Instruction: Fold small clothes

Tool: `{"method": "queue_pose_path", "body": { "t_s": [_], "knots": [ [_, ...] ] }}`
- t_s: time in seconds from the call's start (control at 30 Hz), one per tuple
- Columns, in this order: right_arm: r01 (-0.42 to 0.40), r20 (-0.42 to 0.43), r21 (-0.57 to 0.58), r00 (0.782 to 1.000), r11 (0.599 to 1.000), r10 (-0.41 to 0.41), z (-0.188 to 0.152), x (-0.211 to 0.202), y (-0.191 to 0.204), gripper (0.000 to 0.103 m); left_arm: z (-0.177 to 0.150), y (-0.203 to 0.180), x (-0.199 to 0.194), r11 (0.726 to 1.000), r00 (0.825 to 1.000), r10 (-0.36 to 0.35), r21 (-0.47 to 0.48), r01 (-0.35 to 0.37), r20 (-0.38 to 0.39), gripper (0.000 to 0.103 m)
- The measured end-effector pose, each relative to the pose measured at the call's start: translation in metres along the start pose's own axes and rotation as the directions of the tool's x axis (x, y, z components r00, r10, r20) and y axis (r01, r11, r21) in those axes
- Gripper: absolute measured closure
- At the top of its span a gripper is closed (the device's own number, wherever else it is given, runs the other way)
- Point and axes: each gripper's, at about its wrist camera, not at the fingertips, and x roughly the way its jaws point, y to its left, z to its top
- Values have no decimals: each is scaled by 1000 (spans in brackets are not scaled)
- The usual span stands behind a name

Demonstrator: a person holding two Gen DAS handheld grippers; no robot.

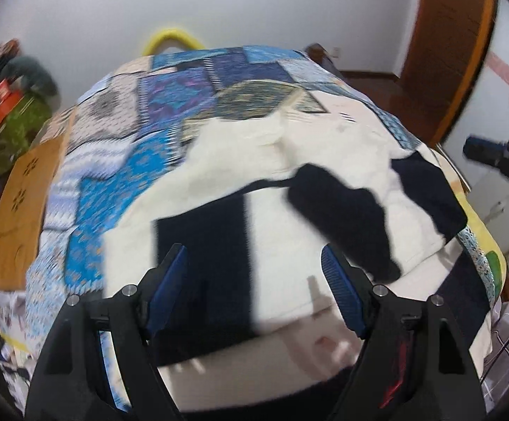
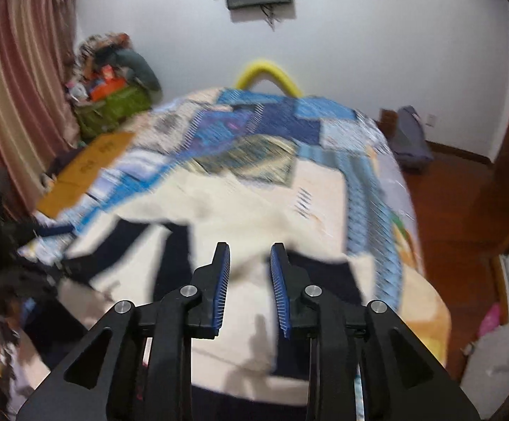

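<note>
A small white garment with dark navy panels and sleeves [image 1: 282, 217] lies spread on the bed; it also shows in the right wrist view [image 2: 240, 210]. One dark sleeve [image 1: 345, 217] lies across its middle. My left gripper [image 1: 254, 256] is open and empty, hovering above the garment's near part. My right gripper [image 2: 249, 256] is open with a narrower gap, empty, above the garment's near edge. Both views are motion-blurred.
The bed carries a blue patchwork quilt [image 1: 121, 182]. A brown cardboard sheet [image 1: 19, 217] lies at its left edge. A cluttered green bin [image 2: 114, 108] stands by the curtain. A wooden door [image 1: 447, 52] and wooden floor [image 2: 457, 210] lie to the right.
</note>
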Motion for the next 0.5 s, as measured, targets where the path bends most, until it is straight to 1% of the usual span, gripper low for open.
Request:
{"method": "queue_pose_path", "body": {
  "t_s": [0.13,0.27,0.4,0.43,0.5],
  "knots": [
    [55,-63,27,997,998,-53,-27,10,-30,79,21,-41,25,997,998,-33,69,36,-46,25],
    [66,-131,79,990,995,-55,-52,28,-54,79,40,-71,48,994,995,-50,96,58,-84,25],
    [52,-167,125,985,991,-30,-68,44,-67,79,52,-97,71,987,995,-6,161,23,-105,25],
    [42,-174,134,985,990,-18,-72,47,-68,78,55,-104,80,981,992,12,194,12,-124,25],
    [35,-177,134,984,990,-11,-75,50,-66,73,56,-111,95,976,988,39,218,-6,-149,25]
  ]
}}
